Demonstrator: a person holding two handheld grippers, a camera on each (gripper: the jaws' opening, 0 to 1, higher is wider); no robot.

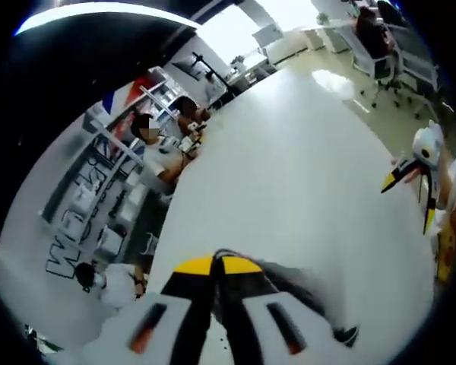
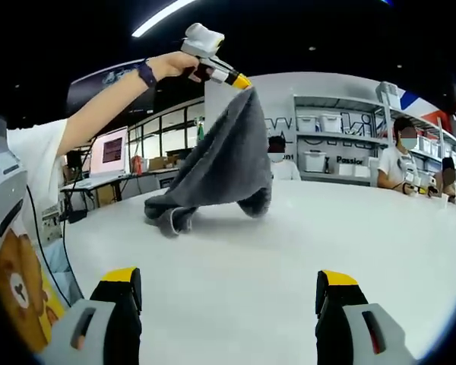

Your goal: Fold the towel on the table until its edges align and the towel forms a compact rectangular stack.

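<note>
In the right gripper view, the right gripper point(image 2: 226, 293) has its yellow-tipped fingers point(image 2: 121, 280) spread wide apart at the near edge, grasping nothing, low over the bare white worktop point(image 2: 289, 251). Beyond them, toward 11 o'clock, the grey towel point(image 2: 220, 163) hangs with its long axis close to upright: one corner is pulled up to 12 o'clock, and the lower end lies bunched on the worktop, spreading toward 9 o'clock. That top corner is pinched by the left gripper point(image 2: 239, 80), held by a hand point(image 2: 178, 65) on an outstretched arm.

In the left gripper view, the left gripper's fingers point(image 1: 194, 268) are clenched together, with dark cloth trailing from them toward 4 o'clock. The worktop runs away toward 1 o'clock.

Farther off stand shelves with bins point(image 2: 327, 144), a monitor point(image 2: 112, 150) on a desk at 9 o'clock, office chairs point(image 1: 380, 61), and seated people point(image 2: 399, 163) along the far side.
</note>
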